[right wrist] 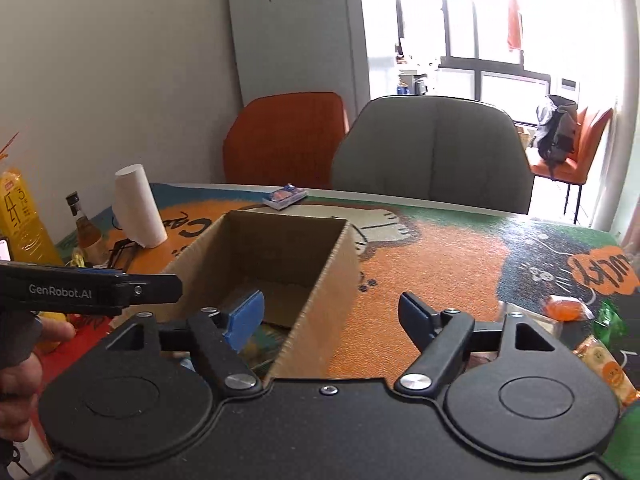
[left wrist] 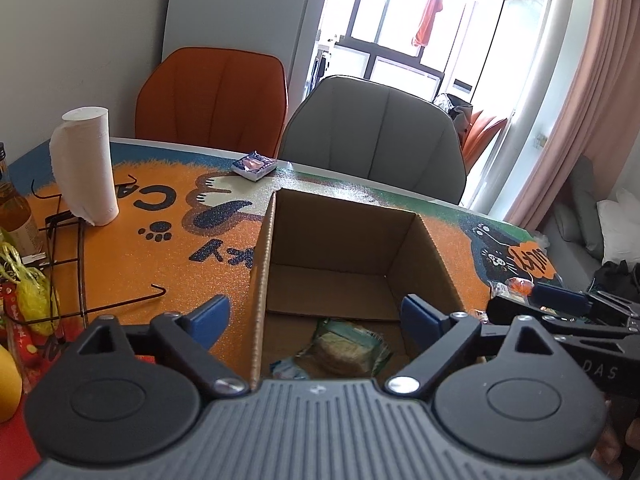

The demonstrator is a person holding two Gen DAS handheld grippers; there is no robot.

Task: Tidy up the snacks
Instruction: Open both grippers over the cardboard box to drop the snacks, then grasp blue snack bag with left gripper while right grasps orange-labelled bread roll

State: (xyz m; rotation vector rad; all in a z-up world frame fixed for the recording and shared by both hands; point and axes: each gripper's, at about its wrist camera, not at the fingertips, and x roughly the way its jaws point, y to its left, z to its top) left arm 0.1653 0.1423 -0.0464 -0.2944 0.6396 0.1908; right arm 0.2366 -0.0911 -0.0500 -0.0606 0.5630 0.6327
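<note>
A cardboard box was seen standing open on the cat-print worktop, a green snack packet lying on its floor. The left hand-held gripper was held wide open over the box, nothing gripped. The right hand-held gripper was likewise spread open and empty, straddling the box's right wall.

Orange cartoon-printed worktop. Open cardboard box directly ahead of left gripper; paper towel roll far left, small blue packet beyond, wrapped snacks right of right gripper.
</note>
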